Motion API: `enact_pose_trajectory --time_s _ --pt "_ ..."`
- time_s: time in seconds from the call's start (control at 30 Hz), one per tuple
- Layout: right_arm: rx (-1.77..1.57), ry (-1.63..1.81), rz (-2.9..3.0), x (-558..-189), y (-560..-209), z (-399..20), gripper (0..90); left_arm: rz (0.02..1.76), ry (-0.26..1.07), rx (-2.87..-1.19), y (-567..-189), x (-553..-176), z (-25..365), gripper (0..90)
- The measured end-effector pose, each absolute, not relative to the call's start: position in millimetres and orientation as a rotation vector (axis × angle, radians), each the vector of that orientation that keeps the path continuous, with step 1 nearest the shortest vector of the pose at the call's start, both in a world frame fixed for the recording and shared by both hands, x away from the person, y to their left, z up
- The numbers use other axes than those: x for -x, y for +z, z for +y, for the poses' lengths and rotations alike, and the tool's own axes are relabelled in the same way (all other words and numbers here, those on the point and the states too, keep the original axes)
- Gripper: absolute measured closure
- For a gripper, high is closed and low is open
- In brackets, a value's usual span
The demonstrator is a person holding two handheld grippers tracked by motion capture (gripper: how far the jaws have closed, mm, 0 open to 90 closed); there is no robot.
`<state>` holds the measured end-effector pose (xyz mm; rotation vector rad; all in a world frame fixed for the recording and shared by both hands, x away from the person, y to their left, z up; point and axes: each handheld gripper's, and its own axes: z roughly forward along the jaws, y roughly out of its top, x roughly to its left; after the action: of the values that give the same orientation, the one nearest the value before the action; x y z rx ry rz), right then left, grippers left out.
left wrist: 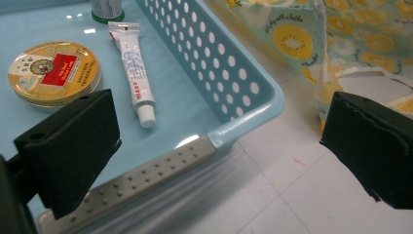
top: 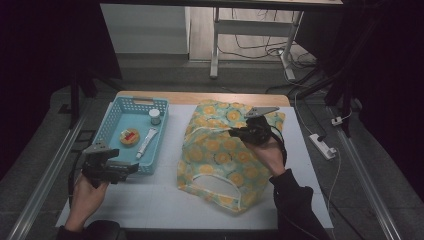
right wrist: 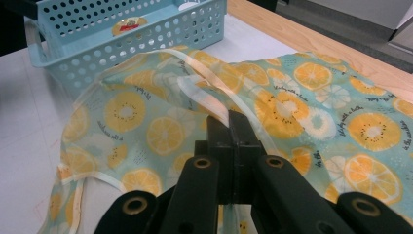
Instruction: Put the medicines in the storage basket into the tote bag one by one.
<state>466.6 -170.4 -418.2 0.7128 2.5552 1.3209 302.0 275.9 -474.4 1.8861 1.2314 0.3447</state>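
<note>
The fruit-print cloth bag [top: 227,155] lies limp in the middle of the white table [top: 165,200], and the right gripper [right wrist: 229,126] has its jaws pinched tight on the pale piped rim of the bag's mouth. The left gripper [left wrist: 219,146], jaws wide apart and empty, hangs over the near corner of the perforated blue plastic basket [left wrist: 243,83], where a ribbed-cap ointment tube [left wrist: 134,63] and a round balm tin [left wrist: 53,70] lie. I'd keep that thin fabric lifted so the mouth gapes, then pick the slim tube across its middle.
</note>
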Motion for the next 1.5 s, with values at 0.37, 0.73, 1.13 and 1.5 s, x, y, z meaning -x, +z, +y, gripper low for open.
enact_pose_trajectory --time_s 0.37,0.73,1.13,1.5 --pt "-0.697 1.318 2.564 -463.5 -415.9 -164.9 90.0 1.271 0.344 -1.912 -472.5 -324.4 283.2 0.0" --pt "-0.718 1.296 2.572 -469.5 -421.8 -169.1 90.0 1.319 0.334 -1.9 -467.6 -349.6 286.5 0.0" --pt "-0.699 1.291 2.581 -466.7 -422.2 -165.3 90.0 1.407 0.328 -1.929 -458.5 -387.8 291.0 0.0" --pt "-0.687 1.295 2.579 -464.8 -420.7 -164.2 90.0 1.442 0.335 -1.991 -467.1 -424.7 288.4 0.0"
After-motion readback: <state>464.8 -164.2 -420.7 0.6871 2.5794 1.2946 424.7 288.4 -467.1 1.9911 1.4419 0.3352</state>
